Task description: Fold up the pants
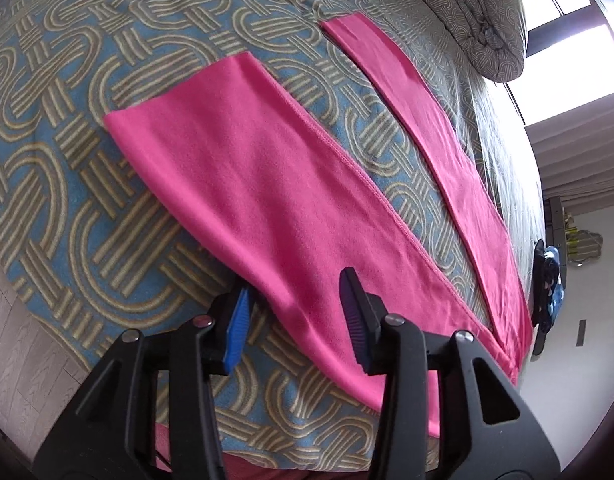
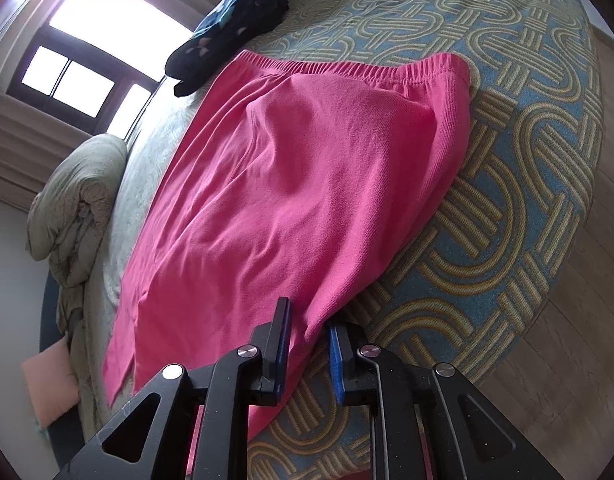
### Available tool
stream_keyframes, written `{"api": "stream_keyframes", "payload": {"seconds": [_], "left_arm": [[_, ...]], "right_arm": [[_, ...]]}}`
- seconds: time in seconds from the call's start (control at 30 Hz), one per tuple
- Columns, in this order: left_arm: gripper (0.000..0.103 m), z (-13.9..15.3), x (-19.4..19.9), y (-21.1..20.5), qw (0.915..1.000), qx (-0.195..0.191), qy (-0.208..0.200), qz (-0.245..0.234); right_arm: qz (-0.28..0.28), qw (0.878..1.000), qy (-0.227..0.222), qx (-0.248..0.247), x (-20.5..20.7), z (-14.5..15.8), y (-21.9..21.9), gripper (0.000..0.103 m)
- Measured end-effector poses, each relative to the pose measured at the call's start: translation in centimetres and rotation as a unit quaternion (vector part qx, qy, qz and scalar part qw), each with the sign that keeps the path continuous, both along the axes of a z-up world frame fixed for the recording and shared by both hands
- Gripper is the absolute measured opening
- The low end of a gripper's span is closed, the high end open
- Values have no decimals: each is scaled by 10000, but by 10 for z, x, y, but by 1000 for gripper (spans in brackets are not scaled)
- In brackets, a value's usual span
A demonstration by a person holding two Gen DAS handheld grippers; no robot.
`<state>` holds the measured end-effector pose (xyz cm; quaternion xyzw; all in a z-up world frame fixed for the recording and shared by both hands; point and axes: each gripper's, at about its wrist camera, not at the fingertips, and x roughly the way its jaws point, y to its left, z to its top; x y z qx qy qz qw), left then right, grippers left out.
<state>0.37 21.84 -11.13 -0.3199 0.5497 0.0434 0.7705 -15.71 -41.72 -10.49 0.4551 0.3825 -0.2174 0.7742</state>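
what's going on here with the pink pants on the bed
A person is folding pink pants on a patterned bedspread, with a gripper in each hand. The pants lie spread out, legs apart in a V and the waistband flat. The left gripper straddles the near edge of one leg, jaws apart and not pinching. The right gripper has a bunched bit of the near edge between its jaws, which don't seem to press it. Dark folded clothes sit beyond the waistband. No fold is made yet.

Pink pants [image 1: 243, 168] on blue bedspread [image 1: 67, 80] patterned with tan interlocking bands; navy flowered garment [image 2: 235, 20]; grey quilt [image 2: 79, 188].
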Motion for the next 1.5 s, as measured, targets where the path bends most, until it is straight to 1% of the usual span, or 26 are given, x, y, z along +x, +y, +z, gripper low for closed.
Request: {"api": "stream_keyframes", "payload": {"seconds": [0.03, 0.07, 0.1, 0.2, 0.33, 0.53, 0.73, 0.97, 1.2, 1.37, 1.5], "left_arm": [[8, 1, 1, -1, 9998, 184, -9, -65], [5, 0, 2, -1, 9997, 214, -12, -119], [5, 0, 0, 1, 9998, 146, -47, -82], [4, 1, -2, 7, 9999, 96, -89, -31], [4, 8, -2, 11, 9999, 62, -105, 0], [4, 34, 6, 7, 9990, 44, -444, -33], [4, 53, 28, 0, 9976, 71, -686, -77], [4, 75, 65, -9, 9955, 182, -914, -192], [4, 85, 110, -15, 9961, 110, -864, -139], [4, 87, 155, -25, 9971, 129, -742, -82], [4, 78, 203, -34, 9981, 256, -548, -108]], "right_arm": [[8, 10000, 10, -18, 0, 0, 0, 17], [20, 10000, 17, -51, 0, 1, 1, 14], [19, 9999, 35, -111, 0, 2, 1, 7], [13, 9998, -11, -190, -3, 5, 1, 5], [15, 9996, -142, -228, -1, 11, 1, 4], [107, 9979, -556, -306, 8, 32, 3, 4], [216, 9945, -970, -333, 25, 57, 1, 4], [341, 9901, -1281, -456, 63, 79, -5, 4], [390, 9877, -1394, -585, 107, 95, -9, 4], [322, 9896, -1288, -552, 143, 99, -21, 4], [379, 9923, -1022, -588, 185, 95, -32, 4]]}}
